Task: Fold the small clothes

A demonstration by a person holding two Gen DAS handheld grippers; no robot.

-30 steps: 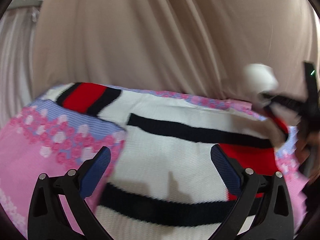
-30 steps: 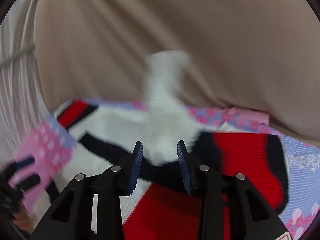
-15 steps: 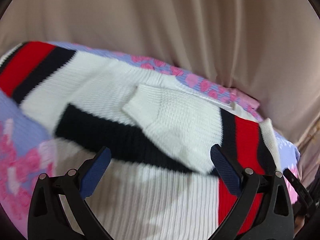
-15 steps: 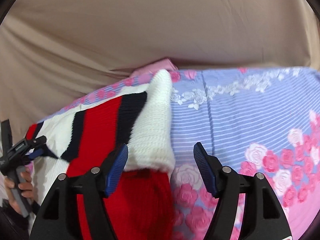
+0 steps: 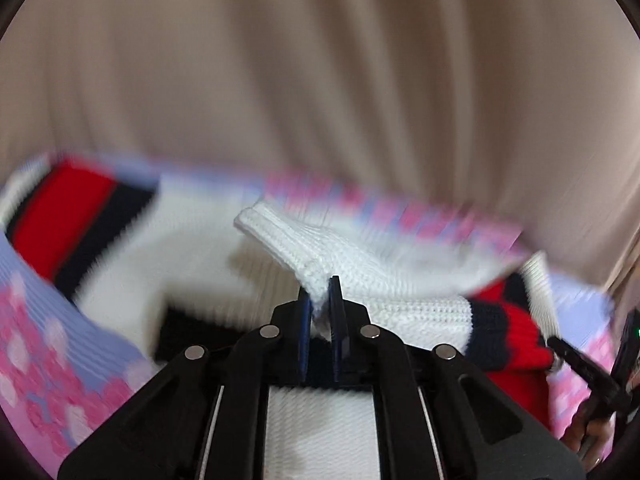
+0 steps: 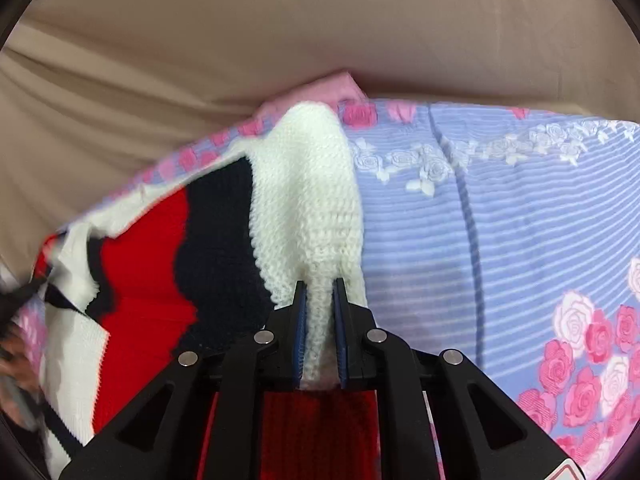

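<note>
1. The left tongs (image 5: 319, 300) are pinched down to a narrow gap on the white ribbed cuff of a sleeve (image 5: 288, 236) belonging to the striped sweater (image 5: 500, 336). A thin fold of knit is caught between the blue pads.
2. The right tongs (image 6: 319, 300) are likewise nearly closed, gripping a thick white knit edge (image 6: 316, 208) of the same sweater. Red and navy bands lie just to the left of that grip.
3. The sweater lies on a floral bedsheet (image 6: 520, 220), lilac with pink roses, in front of a beige draped cloth (image 6: 320, 32). Whether a bed or a tabletop is under the sheet cannot be told.
4. The relation that matters: in the left view the sleeve runs away from the tongs and up to the left, with its cuff end lifted off the white body. The rest of the garment spreads out flat below and to both sides.
5. In the right view the held edge stretches straight ahead along the tongs' axis. The body of the sweater lies to the left, and bare sheet to the right.
6. Judging from this, the sleeve probably needs carrying inward across the body. The left hand has the sleeve in hand for that, while the right grip steadies the side.
7. The left view is heavily blurred, so the exact lay of the far edge is unclear.
</note>
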